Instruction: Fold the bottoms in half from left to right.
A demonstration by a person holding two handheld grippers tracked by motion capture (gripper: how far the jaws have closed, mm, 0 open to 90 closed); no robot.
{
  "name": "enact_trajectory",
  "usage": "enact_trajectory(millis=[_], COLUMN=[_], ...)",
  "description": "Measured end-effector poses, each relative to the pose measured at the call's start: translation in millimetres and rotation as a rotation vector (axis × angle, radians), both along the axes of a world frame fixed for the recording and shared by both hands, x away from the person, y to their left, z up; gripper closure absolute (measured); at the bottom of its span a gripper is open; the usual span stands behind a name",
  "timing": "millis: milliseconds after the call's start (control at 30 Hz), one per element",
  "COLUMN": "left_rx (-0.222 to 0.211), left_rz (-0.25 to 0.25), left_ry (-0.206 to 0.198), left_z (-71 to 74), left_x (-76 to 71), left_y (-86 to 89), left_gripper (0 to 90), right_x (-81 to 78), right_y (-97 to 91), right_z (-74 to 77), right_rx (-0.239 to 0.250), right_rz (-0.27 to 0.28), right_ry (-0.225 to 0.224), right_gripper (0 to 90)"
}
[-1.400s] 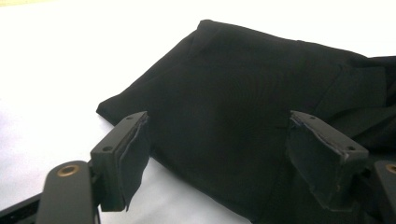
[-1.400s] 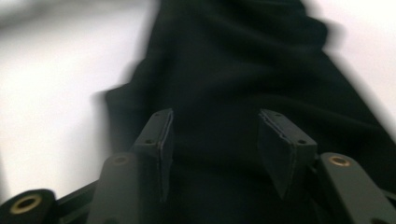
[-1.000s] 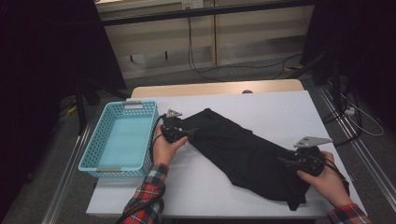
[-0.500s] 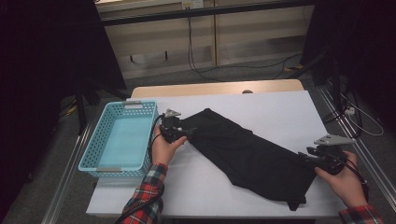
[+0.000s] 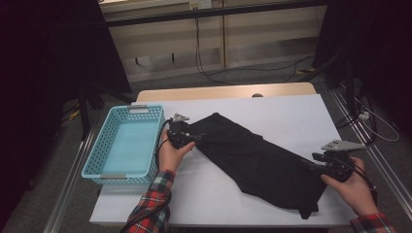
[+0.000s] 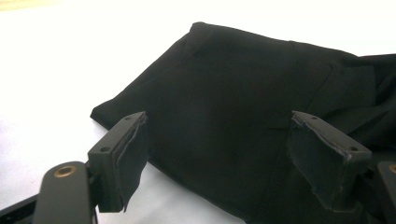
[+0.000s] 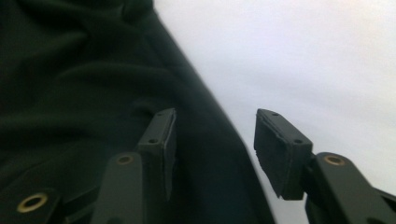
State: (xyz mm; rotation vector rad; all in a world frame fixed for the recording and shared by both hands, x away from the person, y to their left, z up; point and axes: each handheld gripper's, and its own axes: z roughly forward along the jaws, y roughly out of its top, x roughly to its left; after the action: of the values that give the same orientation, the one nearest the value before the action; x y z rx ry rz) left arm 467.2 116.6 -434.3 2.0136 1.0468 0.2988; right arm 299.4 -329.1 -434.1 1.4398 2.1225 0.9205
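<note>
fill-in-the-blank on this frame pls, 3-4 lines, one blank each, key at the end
1. The garment lying across the white table is ____ in colour.
2. The light blue basket holds ____.
3. The left gripper has its jaws ____, pads clear of the cloth.
4. In the high view, the basket sits at the table's ____ edge.

Missing words: black; nothing; open; left

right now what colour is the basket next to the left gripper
Light blue basket, seen best in the high view.
</note>
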Motion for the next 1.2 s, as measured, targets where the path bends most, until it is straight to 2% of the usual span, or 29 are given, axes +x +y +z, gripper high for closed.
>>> enact_trajectory(millis=[33, 100, 133, 167, 200, 267, 300, 467, 600, 700, 767, 867, 933, 1000, 1033, 1067, 1133, 1167, 1200], left_rx=[-0.002, 0.001, 0.002, 0.001, -0.002, -0.001, -0.001, 0.003, -0.001, 0.012, 0.024, 0.043, 0.056, 0.018, 0.026, 0.039, 0.011, 0.049, 0.064], left_rz=[-0.001, -0.002, 0.001, 0.002, 0.005, 0.008, 0.011, 0.028, 0.053, 0.057, 0.063, 0.078, 0.068, 0.044, 0.035, 0.019, -0.004, -0.029, -0.045], left_ry=[0.001, -0.006, -0.013, -0.012, -0.014, -0.012, -0.013, -0.029, -0.029, -0.027, -0.024, -0.027, -0.044, -0.059, -0.058, -0.055, -0.049, -0.066, -0.078], left_z=[0.3, 0.9, 1.2, 1.2, 0.9, 0.4, 0.0, -0.8, -2.0, -4.5, -6.4, -10.2, -10.9, -10.7, -10.8, -11.2, -13.2, -13.5, -13.9], left_x=[-0.2, -0.3, -0.2, -0.1, 0.3, 1.1, 1.4, 3.8, 8.6, 13.1, 17.6, 24.2, 28.1, 31.8, 33.6, 35.6, 39.5, 41.4, 42.7], left_y=[-0.1, -0.1, 0.2, 0.2, 0.1, 0.8, 0.7, 2.7, 5.2, 4.3, 5.4, 7.1, 8.3, 7.9, 7.0, 5.1, 0.0, -2.0, -4.5], left_gripper=[21.9, 21.9, 21.9, 21.9, 21.9, 21.8, 21.8, 21.1, 20.2, 19.9, 19.9, 19.9, 21.6, 25.6, 30.8, 33.9, 41.2, 43.6, 46.3], right_x=[1.7, 5.5, 7.3, 8.7, 8.8, 8.2, 8.1, 7.0, 0.1, -3.5, -3.6, -2.2, -1.7, -1.4, -1.3, -1.3, -1.0, -0.8, -1.0], right_y=[2.2, 0.7, -3.2, -7.4, -10.5, -14.7, -15.4, -16.4, -26.8, -37.9, -39.1, -36.6, -36.2, -36.0, -35.6, -34.4, -32.2, -30.6, -29.2], right_z=[-3.2, -8.7, -10.4, -11.8, -13.2, -14.1, -14.3, -11.6, -7.8, -5.5, -5.3, -6.3, -6.8, -7.2, -7.0, -6.4, -5.2, -4.3, -3.3], right_rx=[-0.016, -0.048, -0.033, -0.011, 0.006, 0.056, 0.072, 0.057, 0.028, 0.042, 0.022, 0.026, 0.032, 0.043, 0.039, 0.043, 0.050, 0.048, 0.047], right_rz=[0.006, -0.025, -0.044, -0.062, -0.071, -0.060, -0.047, -0.027, -0.025, -0.053, -0.063, -0.052, -0.054, -0.041, -0.048, -0.056, -0.048, -0.053, -0.053], right_ry=[0.007, 0.016, 0.034, 0.056, 0.071, 0.083, 0.092, 0.103, 0.114, 0.103, 0.100, 0.095, 0.094, 0.086, 0.071, 0.068, 0.058, 0.051, 0.045], right_gripper=[48.6, 49.7, 52.5, 57.4, 66.5, 84.2, 87.6, 89.9, 90.0, 90.0, 90.0, 89.6, 87.8, 78.6, 69.5, 64.8, 55.2, 51.8, 51.6])
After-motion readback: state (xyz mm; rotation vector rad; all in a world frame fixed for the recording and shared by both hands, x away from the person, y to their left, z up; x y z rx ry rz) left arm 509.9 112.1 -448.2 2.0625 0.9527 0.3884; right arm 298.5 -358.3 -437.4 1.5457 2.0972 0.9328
